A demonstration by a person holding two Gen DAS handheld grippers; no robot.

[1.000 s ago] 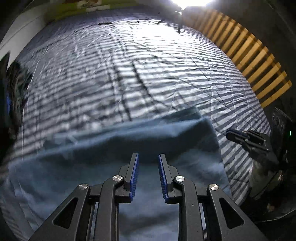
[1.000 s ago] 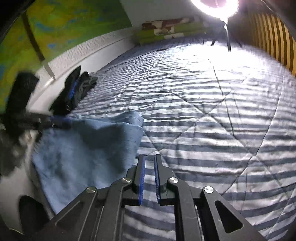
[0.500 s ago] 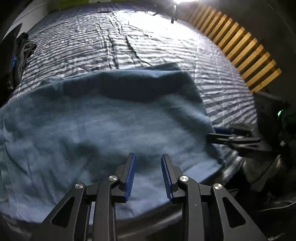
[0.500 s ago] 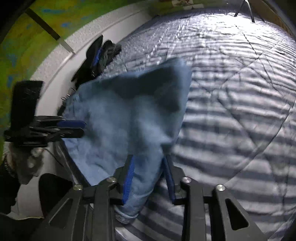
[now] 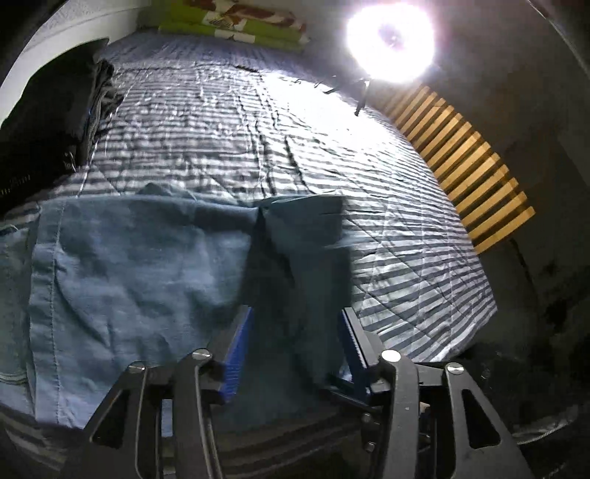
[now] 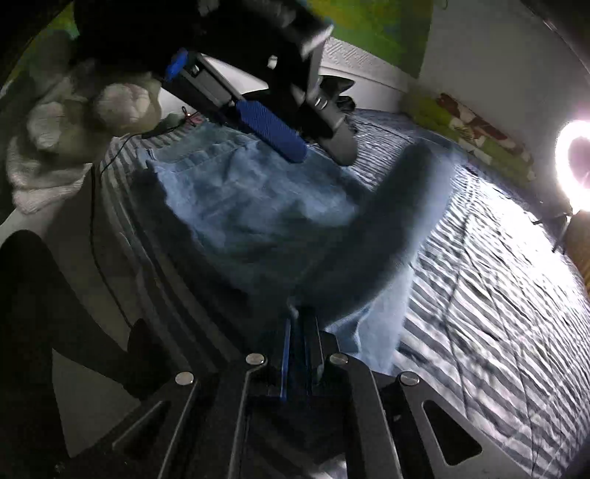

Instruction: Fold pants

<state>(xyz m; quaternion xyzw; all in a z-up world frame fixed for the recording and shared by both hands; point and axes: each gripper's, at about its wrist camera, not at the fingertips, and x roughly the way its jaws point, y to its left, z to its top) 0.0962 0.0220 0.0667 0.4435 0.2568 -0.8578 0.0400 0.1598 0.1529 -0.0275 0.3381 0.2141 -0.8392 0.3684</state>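
Note:
Light blue pants [image 5: 140,265] lie flat on the striped bedspread [image 5: 258,140] near its front edge. In the left wrist view a darker, shadowed fold of the pants [image 5: 302,258] stands between the fingers of my left gripper [image 5: 297,317]. Its jaws are opening and the pads do not press the cloth. The right wrist view shows my right gripper [image 6: 298,317] shut on an edge of the pants [image 6: 250,206]. A blurred flap [image 6: 402,213] rises from its tips. The left gripper [image 6: 322,156] hovers above the waistband end, blue pad [image 6: 273,129] showing.
A pile of dark clothes [image 5: 55,121] sits at the bed's left side. Green cushions [image 5: 236,25] line the far end by a bright ring light [image 5: 391,40]. Wooden slats [image 5: 472,173] run along the right. A person's hand in a pale glove [image 6: 73,121] holds the left gripper.
The right gripper closed on the pants' edge, rolled and swung across with a flap lifted. The left gripper's jaws widened and it drew back, so more bed shows.

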